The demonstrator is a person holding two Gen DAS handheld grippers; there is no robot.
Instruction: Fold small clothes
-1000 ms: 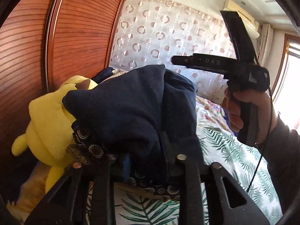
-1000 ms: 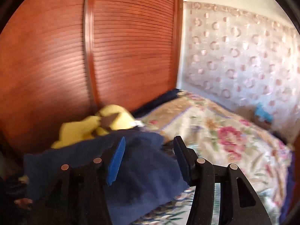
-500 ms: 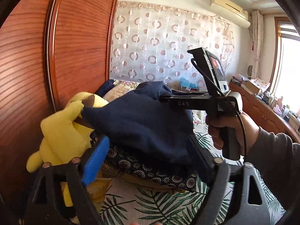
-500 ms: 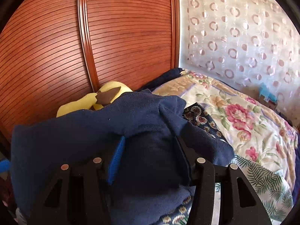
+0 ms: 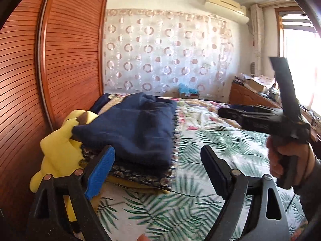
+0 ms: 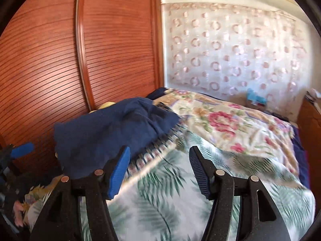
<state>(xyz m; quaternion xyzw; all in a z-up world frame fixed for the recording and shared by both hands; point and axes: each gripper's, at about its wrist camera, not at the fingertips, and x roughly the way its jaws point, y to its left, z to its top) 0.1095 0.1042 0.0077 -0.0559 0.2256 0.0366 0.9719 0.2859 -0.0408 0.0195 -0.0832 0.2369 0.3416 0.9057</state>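
Note:
A folded navy garment (image 5: 136, 132) (image 6: 112, 132) lies on top of a dark patterned cloth (image 5: 140, 174) at the bed's left side, by the wardrobe. My left gripper (image 5: 158, 154) stands wide open just short of the pile, with nothing between its fingers. My right gripper (image 6: 159, 152) is to the right of the garment, and its jaws are opening over the leaf-print sheet (image 6: 152, 200) with nothing between them. In the left wrist view a person's hand (image 5: 289, 156) holds the right gripper's handle at the right edge.
A yellow plush toy (image 5: 60, 146) leans against the slatted wooden wardrobe door (image 5: 70, 60), left of the pile. A floral quilt (image 6: 230, 120) lies farther back on the bed. A ring-pattern curtain (image 5: 170, 60) hangs behind, and a wooden sideboard (image 5: 250, 98) stands at the right.
Both grippers let go of the navy garment and drew back from it. The left jaws opened wide, and the right gripper swung off to the right. The garment now rests on the pile.

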